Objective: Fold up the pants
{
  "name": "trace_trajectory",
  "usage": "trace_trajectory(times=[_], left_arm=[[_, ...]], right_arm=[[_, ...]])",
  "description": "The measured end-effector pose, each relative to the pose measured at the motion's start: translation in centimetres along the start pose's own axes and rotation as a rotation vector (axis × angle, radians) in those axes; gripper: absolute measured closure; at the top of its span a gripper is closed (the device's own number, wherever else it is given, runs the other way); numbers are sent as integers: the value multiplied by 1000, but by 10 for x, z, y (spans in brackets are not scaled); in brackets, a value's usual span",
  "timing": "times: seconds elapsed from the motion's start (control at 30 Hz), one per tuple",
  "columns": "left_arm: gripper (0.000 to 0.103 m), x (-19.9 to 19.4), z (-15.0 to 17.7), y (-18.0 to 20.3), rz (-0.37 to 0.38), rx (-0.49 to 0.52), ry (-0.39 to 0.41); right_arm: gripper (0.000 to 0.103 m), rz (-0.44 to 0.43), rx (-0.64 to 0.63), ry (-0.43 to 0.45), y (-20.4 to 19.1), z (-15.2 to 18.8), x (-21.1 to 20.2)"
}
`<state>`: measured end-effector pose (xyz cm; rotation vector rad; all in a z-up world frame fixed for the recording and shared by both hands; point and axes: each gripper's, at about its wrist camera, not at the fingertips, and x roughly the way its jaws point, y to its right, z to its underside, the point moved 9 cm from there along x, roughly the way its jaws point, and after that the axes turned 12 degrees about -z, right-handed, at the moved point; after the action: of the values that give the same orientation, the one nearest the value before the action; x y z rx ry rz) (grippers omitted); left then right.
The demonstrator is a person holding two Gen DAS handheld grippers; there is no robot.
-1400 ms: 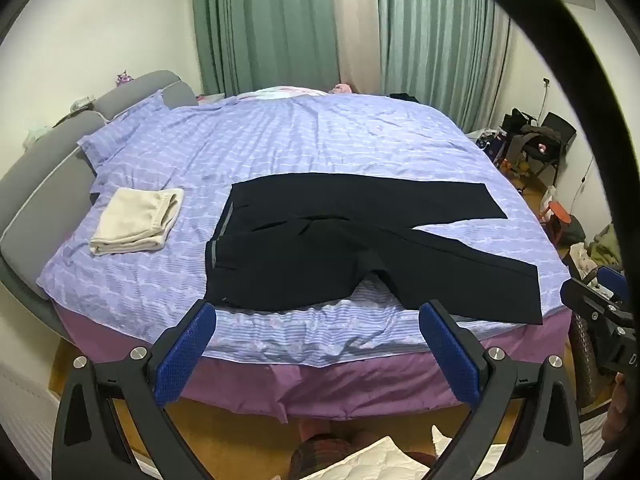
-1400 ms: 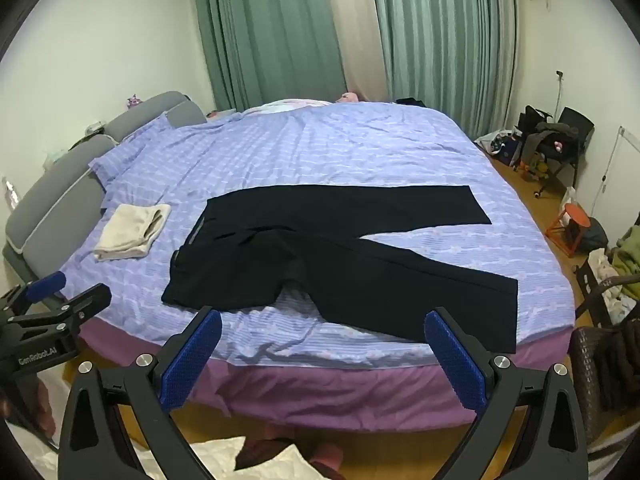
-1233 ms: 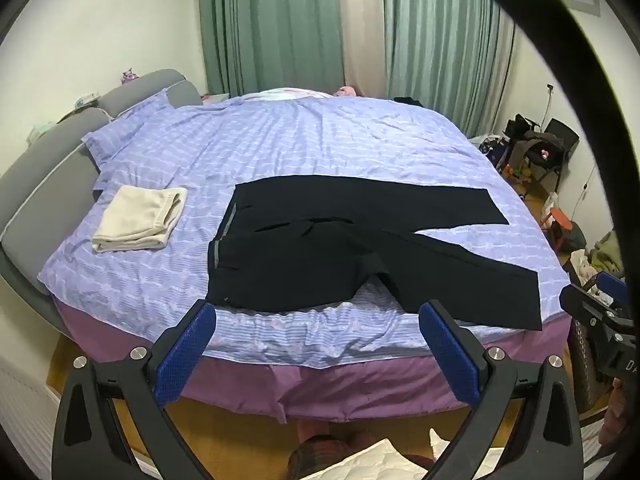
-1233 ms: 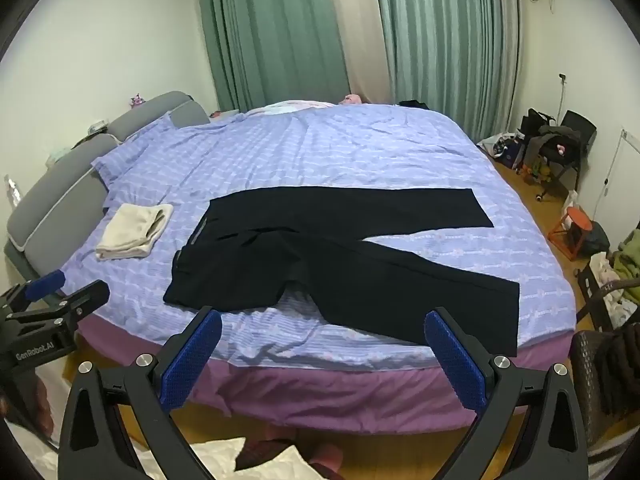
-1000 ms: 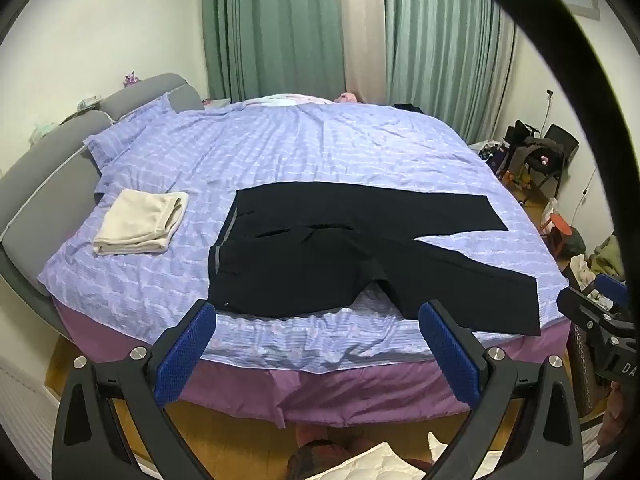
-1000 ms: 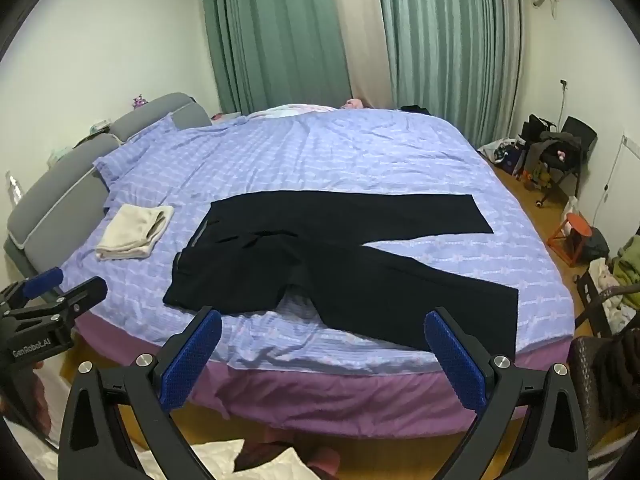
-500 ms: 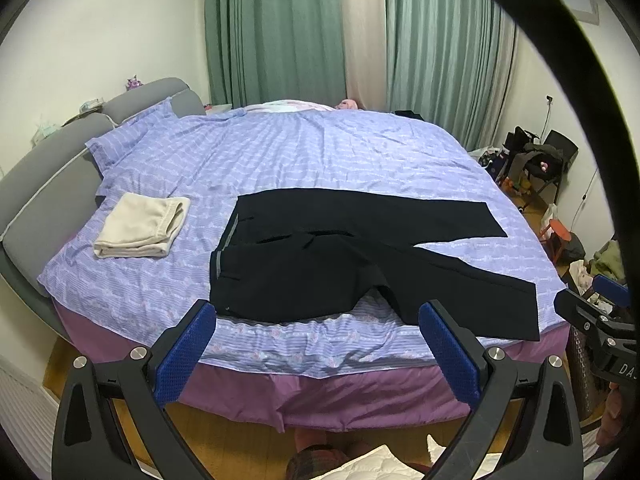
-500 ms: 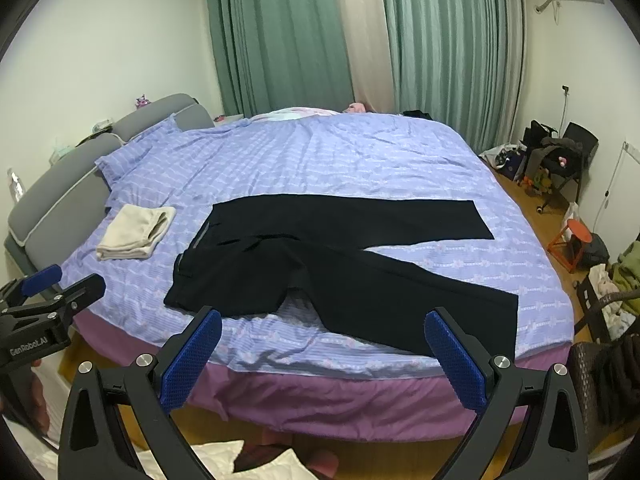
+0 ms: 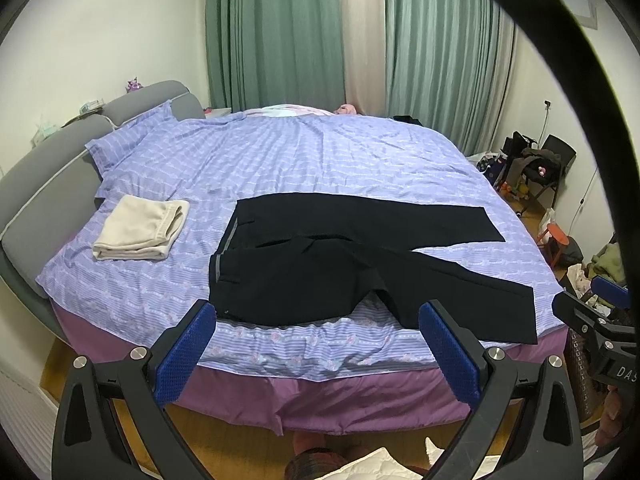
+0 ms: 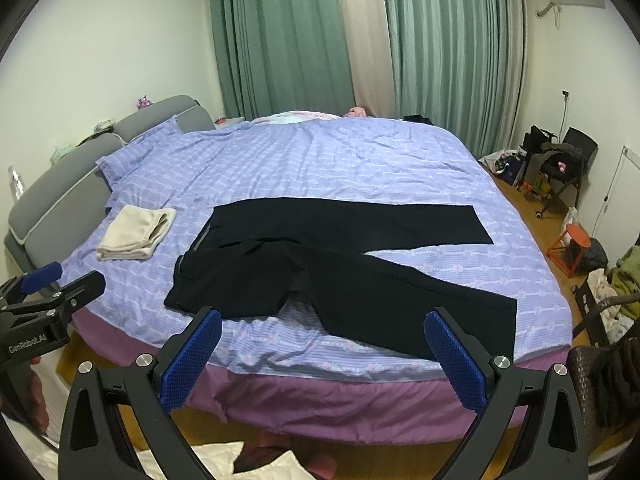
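Both grippers, left [image 9: 316,344] & right [image 10: 320,348], wide open, holding nothing; grab pants [image 9: 344,264] near-leg hem + waistband, fold onto far leg.

My pads [image 9: 182,354] are blue — pants [image 9: 340,264] black, sheet [image 9: 320,160] lilac-striped, towel [image 9: 140,228] cream, curtains [image 9: 276,32] green, at the top.

My left gripper [image 9: 318,322] and right gripper [image 10: 322,330] are matt black plastic with dimpled blue pads [image 9: 182,356] and shiny metal screws. The pants [image 9: 344,256] are smooth matt black cloth. The bedsheet [image 9: 304,160] is striped lilac cotton, creased. The folded towel [image 9: 140,228] looks soft cream cloth.
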<state>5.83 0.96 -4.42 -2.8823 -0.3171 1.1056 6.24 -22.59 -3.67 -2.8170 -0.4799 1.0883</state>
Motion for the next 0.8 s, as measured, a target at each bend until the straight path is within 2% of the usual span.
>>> trace_trajectory(times=[0.8], left_arm=[[0,-1,-1,-4,-3,-12,8]], right_arm=[[1,-7,-8,1,-4,-2,-1]])
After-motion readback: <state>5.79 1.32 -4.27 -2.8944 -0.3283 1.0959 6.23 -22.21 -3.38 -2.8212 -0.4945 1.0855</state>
